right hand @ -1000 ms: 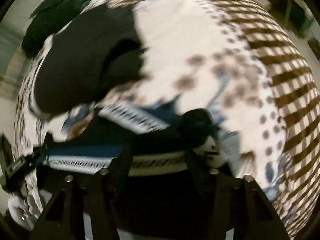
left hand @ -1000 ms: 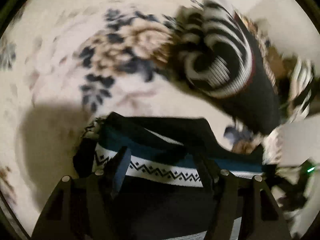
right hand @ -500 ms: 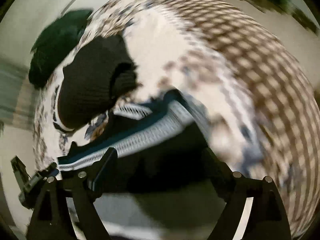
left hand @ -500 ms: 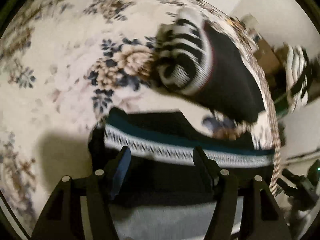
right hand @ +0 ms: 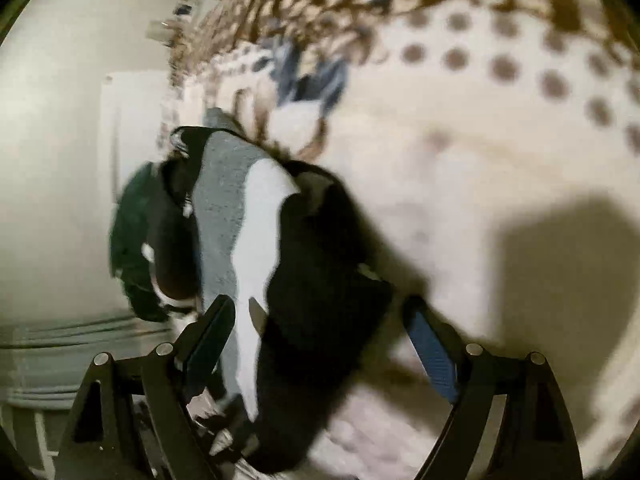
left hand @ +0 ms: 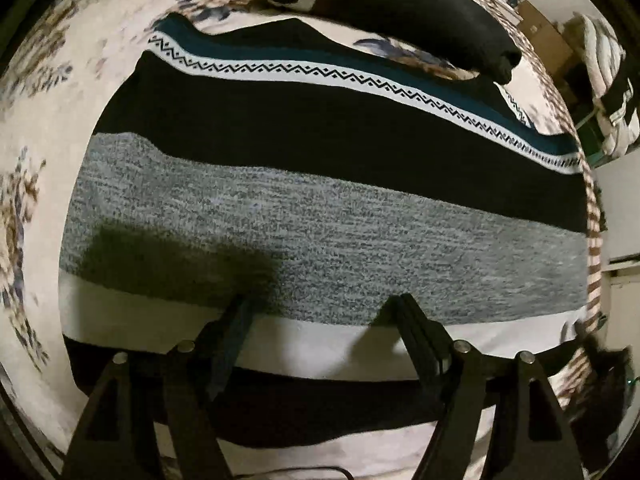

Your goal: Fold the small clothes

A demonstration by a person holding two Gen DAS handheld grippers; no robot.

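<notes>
A striped knit sweater (left hand: pixel 320 232) lies spread flat on the floral bedspread (left hand: pixel 36 100), with bands of teal, white zigzag, black, grey, white and black. My left gripper (left hand: pixel 318 306) hovers over its near white band. Its jaws are opening and nothing is pinched between them. In the blurred right wrist view, one end of the same sweater (right hand: pixel 320 248) lies between the wide-apart fingers of my right gripper (right hand: pixel 320 312). Its blue pads (right hand: pixel 432 352) stand clear of the cloth.
A black knit garment with a black-and-white striped cuff (left hand: pixel 420 0) lies just beyond the sweater. A dark green garment (right hand: pixel 132 240) sits past it. The bed's edge (left hand: pixel 592 208) runs down the right, with boxes (left hand: pixel 540 36) and striped cloth (left hand: pixel 608 60) beyond.
Both grippers held the bunched sweater by its patterned edge. The right let go first and rolled over. The sweater now lies flat, and the left gripper has drawn back along it.
</notes>
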